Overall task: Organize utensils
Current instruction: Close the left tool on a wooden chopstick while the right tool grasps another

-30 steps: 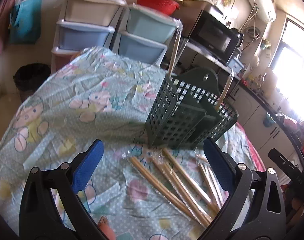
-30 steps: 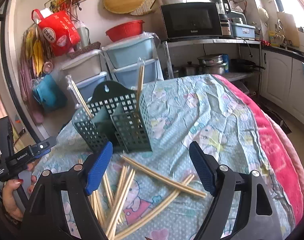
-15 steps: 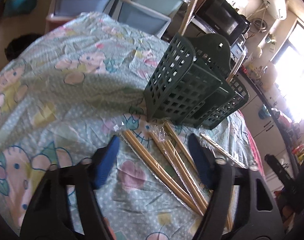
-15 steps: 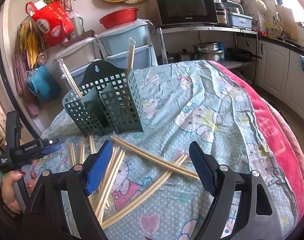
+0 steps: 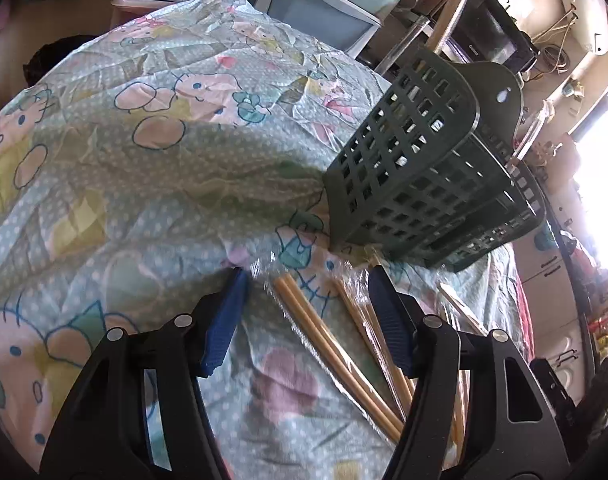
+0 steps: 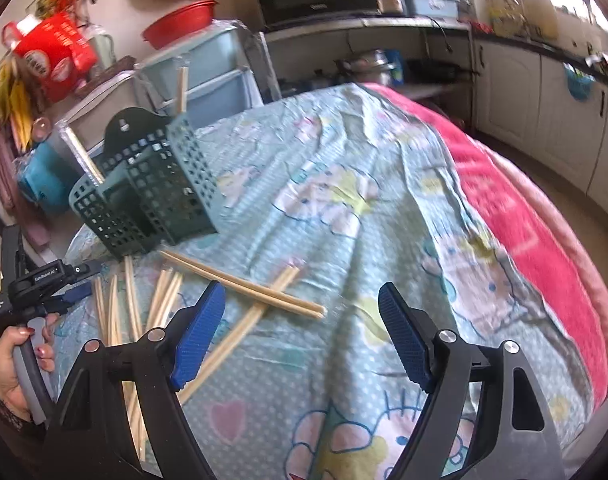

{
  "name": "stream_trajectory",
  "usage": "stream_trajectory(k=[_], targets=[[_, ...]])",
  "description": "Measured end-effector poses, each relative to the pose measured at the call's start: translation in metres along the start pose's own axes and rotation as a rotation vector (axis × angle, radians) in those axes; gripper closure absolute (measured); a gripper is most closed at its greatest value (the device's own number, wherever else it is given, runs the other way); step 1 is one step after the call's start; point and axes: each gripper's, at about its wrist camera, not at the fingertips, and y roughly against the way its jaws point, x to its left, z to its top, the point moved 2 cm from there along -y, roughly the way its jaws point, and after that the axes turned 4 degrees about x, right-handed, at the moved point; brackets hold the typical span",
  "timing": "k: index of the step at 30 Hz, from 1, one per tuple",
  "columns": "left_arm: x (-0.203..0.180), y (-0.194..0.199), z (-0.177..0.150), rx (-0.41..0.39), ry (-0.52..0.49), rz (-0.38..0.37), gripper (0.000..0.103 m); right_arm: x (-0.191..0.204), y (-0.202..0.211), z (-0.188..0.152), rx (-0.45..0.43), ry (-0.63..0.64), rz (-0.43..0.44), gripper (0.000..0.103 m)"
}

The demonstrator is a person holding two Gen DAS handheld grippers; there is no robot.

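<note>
The left gripper (image 5: 307, 300), its jaws part-open after just closing in, straddles the ends of wrapped chopstick pairs (image 5: 323, 336) lying on the cloth-covered surface (image 5: 144, 168) just before the green slotted utensil holder (image 5: 431, 176), pads not yet pressing. It should settle on one pair, then squeeze. The right gripper (image 6: 300, 332) hovers wide open and empty near crossed chopsticks (image 6: 256, 292).

The green basket (image 5: 431, 168) and chopsticks (image 5: 335, 344) are seen close, angled downward, from opposite sides by both wrist views.
</note>
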Motion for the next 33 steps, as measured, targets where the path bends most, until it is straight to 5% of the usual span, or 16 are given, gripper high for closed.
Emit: stream_trajectory(k=[9,17,22,27,33], targets=[[0.0,-0.005,0.005,-0.021,-0.008,0.025,0.053,-0.004,-0.015,-0.007,0.078,-0.08,0.094,0.038],[0.006,-0.008,0.01,-0.025,0.0,0.037,0.064,-0.012,-0.033,-0.006,0.114,-0.182,0.086,0.04],[0.01,-0.01,0.012,-0.032,0.001,0.056,0.076,-0.019,-0.041,-0.001,0.116,-0.204,0.101,0.062],[0.015,-0.01,0.013,-0.038,0.008,0.067,0.088,-0.022,-0.04,0.001,0.098,-0.206,0.107,0.098],[0.021,-0.009,0.014,-0.036,0.027,0.055,0.096,-0.01,-0.017,0.012,0.012,-0.132,0.137,0.099]])
